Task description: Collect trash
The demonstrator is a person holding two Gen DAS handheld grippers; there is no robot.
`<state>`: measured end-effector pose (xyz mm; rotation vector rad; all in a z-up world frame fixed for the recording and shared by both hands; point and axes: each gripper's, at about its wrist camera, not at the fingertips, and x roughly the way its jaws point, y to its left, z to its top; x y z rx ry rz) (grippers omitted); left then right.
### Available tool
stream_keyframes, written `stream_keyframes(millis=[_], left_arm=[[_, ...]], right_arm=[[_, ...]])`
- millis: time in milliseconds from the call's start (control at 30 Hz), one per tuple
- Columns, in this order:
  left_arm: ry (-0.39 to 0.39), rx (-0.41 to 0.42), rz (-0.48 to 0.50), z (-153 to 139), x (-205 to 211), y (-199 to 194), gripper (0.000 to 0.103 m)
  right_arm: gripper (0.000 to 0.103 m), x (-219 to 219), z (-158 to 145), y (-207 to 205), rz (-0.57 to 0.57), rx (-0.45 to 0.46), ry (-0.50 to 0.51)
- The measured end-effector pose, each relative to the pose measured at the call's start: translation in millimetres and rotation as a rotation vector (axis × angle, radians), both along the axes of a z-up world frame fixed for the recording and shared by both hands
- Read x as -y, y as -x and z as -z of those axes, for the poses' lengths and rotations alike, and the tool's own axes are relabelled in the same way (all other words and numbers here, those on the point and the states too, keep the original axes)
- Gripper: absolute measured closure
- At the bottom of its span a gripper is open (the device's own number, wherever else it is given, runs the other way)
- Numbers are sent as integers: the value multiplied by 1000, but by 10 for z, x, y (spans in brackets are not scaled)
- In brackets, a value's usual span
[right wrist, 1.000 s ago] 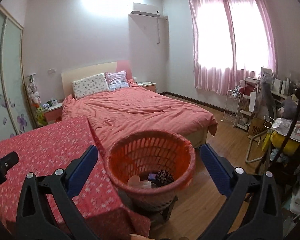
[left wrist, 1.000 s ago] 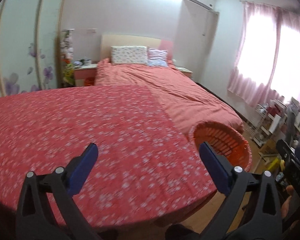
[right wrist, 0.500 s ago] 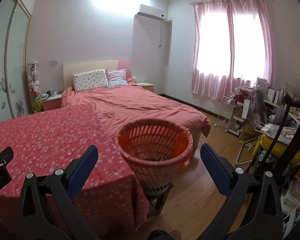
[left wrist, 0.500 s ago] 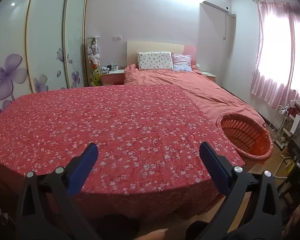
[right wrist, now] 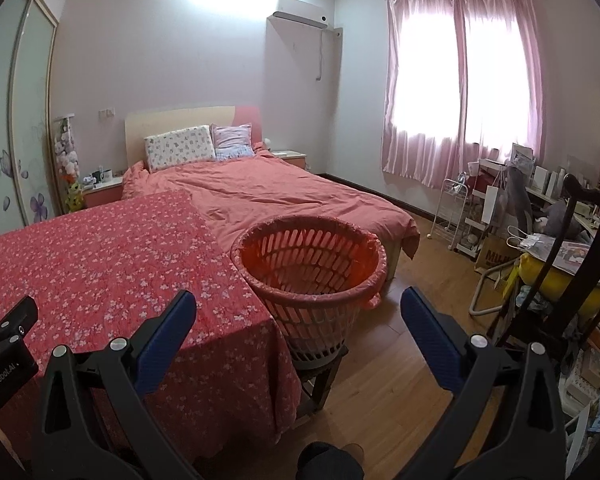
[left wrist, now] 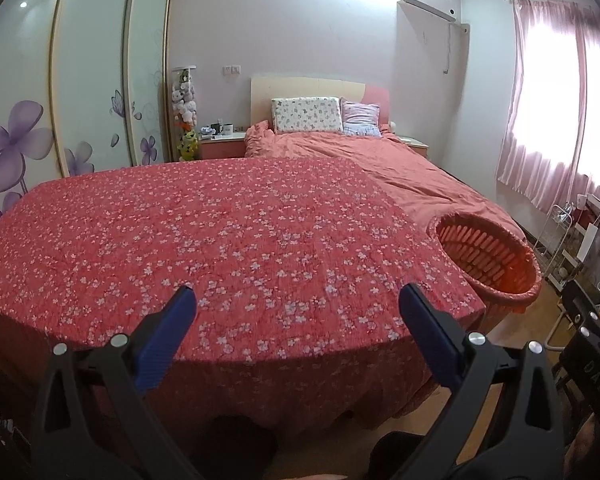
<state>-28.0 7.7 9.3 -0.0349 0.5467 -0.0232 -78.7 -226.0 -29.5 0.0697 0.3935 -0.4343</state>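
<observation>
An orange slatted basket (right wrist: 312, 276) lined with a thin plastic bag stands on a low stool at the right corner of a table covered in a red flowered cloth (left wrist: 228, 240). The same basket (left wrist: 490, 258) shows at the right of the left wrist view. My left gripper (left wrist: 296, 312) hangs open over the near edge of the cloth, nothing between its blue pads. My right gripper (right wrist: 298, 314) is open too, held back from the basket and level with its rim. From here the inside bottom of the basket is hidden. No loose trash shows on the cloth.
A bed (right wrist: 268, 196) with a salmon quilt lies behind the table. Wood floor (right wrist: 384, 384) runs along the right. A dark chair (right wrist: 572, 264), a white wire rack (right wrist: 456, 216) and cluttered shelves crowd the right side under pink curtains. A wardrobe (left wrist: 80, 80) with purple flowers fills the left wall.
Both grippers have pulled back and risen away from the table and basket, so more of the room shows. The trash seen inside the basket a second ago is now out of sight.
</observation>
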Motion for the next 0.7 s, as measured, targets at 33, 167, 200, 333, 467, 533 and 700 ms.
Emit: stream_keyframes(millis=[33,167,200,333,467,533,700], left_arm=[[0,-3,1,11,1,0,4],[6,-22,-2,53,-3,-19,4],[9,-32,-3,71,-6,-29,4],[17,-53,-6,109,-4,-53,4],[19,-65,-12,142,-4,-66,4],[20,-70,-13,149,-2,-76,4],[20,-77,-16,173,9,-80,4]], right_arm=[[2,-26,22,9,-1,-3,2],[2,-60,50,-8,-4,-19,2],[2,-56,57,-9,-7,-23,-3],[2,-66,95,-14,-17,-41,-23],[2,-66,115,-20,-23,-58,-36],[2,-63,122,-21,-26,-63,-41],[2,-63,134,-28,-26,-69,-46]])
